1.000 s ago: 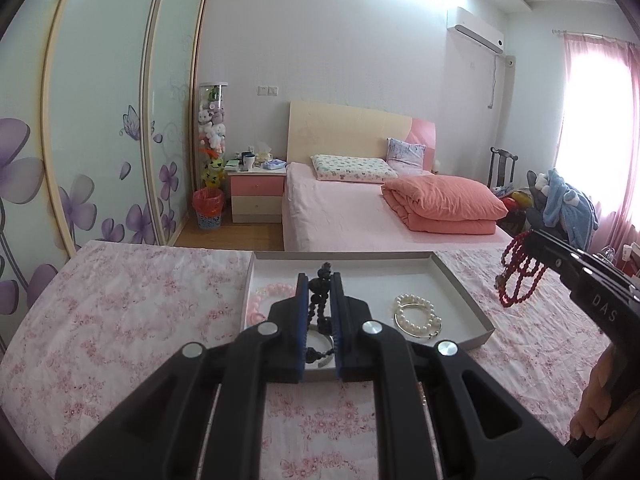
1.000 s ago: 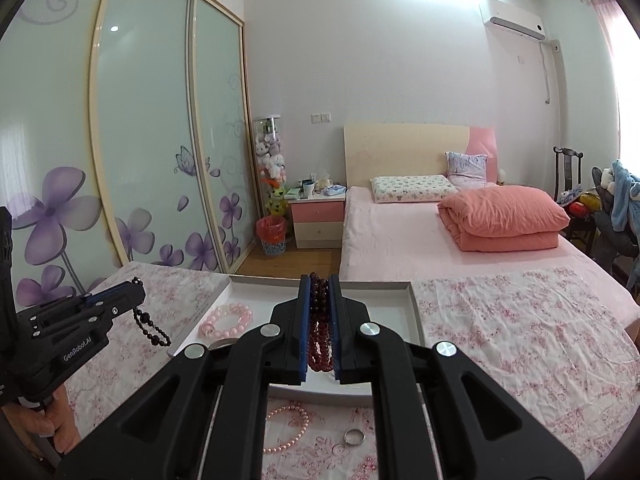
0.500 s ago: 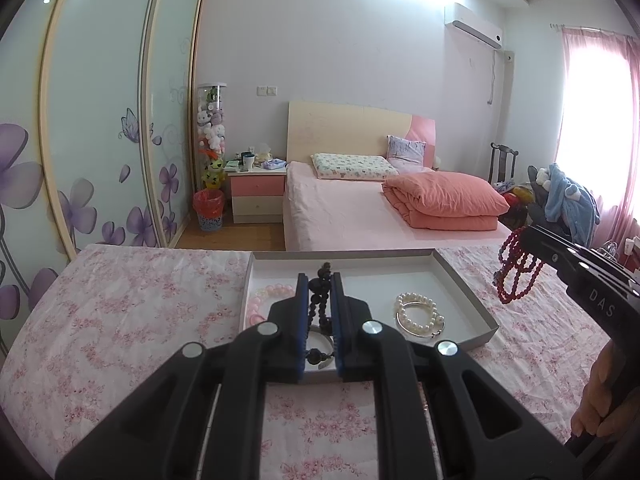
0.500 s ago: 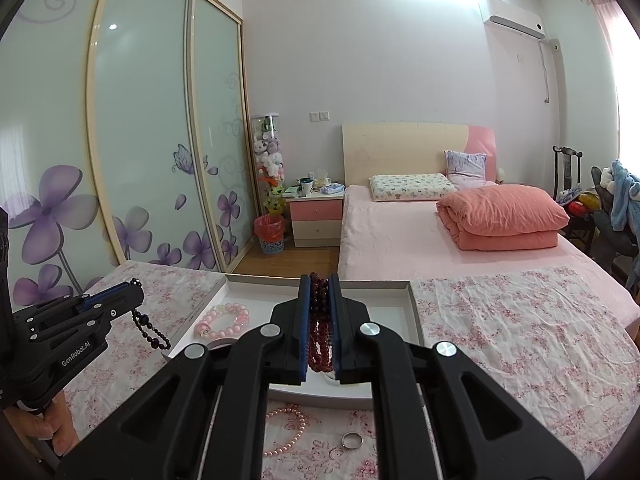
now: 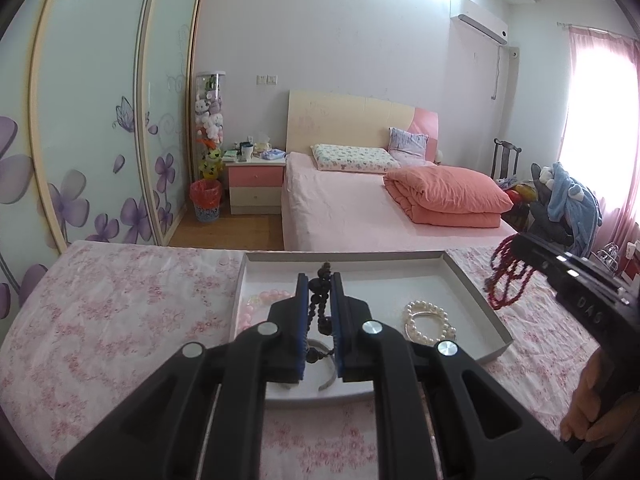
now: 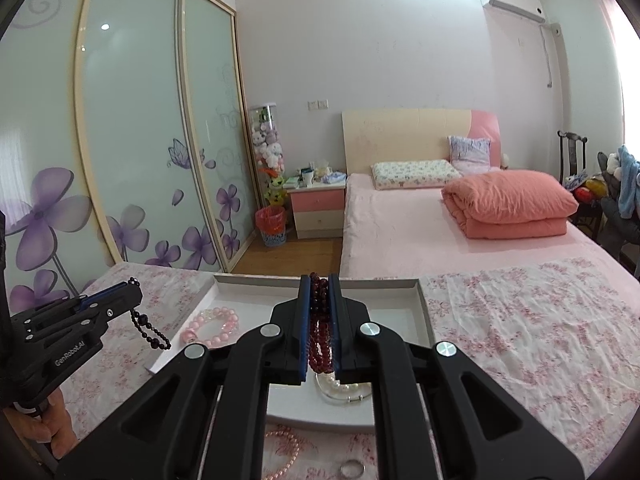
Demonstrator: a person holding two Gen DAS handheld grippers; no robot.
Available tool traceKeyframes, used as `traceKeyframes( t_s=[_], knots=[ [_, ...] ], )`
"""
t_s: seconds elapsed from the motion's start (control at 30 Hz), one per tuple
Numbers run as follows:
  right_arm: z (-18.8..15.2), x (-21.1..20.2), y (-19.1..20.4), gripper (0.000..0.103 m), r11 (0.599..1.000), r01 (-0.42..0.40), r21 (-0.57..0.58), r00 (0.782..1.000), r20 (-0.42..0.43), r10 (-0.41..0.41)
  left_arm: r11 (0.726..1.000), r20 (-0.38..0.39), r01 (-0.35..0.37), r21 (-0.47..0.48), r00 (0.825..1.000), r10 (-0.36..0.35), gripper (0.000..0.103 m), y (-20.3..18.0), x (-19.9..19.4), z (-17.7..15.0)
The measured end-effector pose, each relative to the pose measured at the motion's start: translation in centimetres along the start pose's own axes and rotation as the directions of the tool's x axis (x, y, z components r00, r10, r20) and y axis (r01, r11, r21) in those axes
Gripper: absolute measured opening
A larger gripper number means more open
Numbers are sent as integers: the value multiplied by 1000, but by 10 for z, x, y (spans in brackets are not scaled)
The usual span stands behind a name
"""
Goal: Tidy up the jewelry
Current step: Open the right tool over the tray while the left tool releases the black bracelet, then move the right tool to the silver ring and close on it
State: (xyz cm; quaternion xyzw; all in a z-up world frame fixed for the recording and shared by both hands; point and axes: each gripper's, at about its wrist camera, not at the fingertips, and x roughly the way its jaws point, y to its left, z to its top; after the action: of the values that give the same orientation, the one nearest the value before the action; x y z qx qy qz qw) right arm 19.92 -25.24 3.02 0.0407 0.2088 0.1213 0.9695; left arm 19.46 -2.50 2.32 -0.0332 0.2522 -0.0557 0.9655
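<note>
We are carrying pieces to the tray (image 5: pixel 476 280) at centre frame: the left gripper (image 5: pixel 320 304) is clamping a black bead strand (image 5: pixel 322 300), the right gripper (image 6: pixel 319 304) a dark red bead bracelet (image 6: pixel 319 332). Next, we judge, lowering and releasing beside the pearl bracelet (image 5: pixel 428 320).

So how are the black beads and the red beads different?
The black beads are one thin strand, clamped in the left gripper. The red beads are a thicker bunch of loops, clamped in the right gripper. Both dangle from shut jaws above the white tray.
</note>
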Motion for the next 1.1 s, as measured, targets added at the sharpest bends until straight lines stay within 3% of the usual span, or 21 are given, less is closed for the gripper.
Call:
traceKeyframes(
  t_s=[0.37,0.43,0.5,0.8,1.1],
  knots=[
    [-2,54,-11,11,999,-4,52,997,-74,8,1000,-50,17,1,999,-17,12,-3,59,5],
    [-3,58,-13,32,998,-7,62,996,-92,13,1000,-65,13,-7,998,-13,14,-1,67,3],
    [-5,56,-16,39,998,-4,70,996,-88,11,1000,-75,10,-21,997,-11,18,2,72,2],
    [-16,44,-24,39,998,18,65,995,-96,-12,997,-80,-35,-63,996,30,21,24,67,-6],
    [-36,24,-28,39,999,29,33,989,-148,-24,997,-90,-32,-65,996,26,24,27,51,-19]
  ],
)
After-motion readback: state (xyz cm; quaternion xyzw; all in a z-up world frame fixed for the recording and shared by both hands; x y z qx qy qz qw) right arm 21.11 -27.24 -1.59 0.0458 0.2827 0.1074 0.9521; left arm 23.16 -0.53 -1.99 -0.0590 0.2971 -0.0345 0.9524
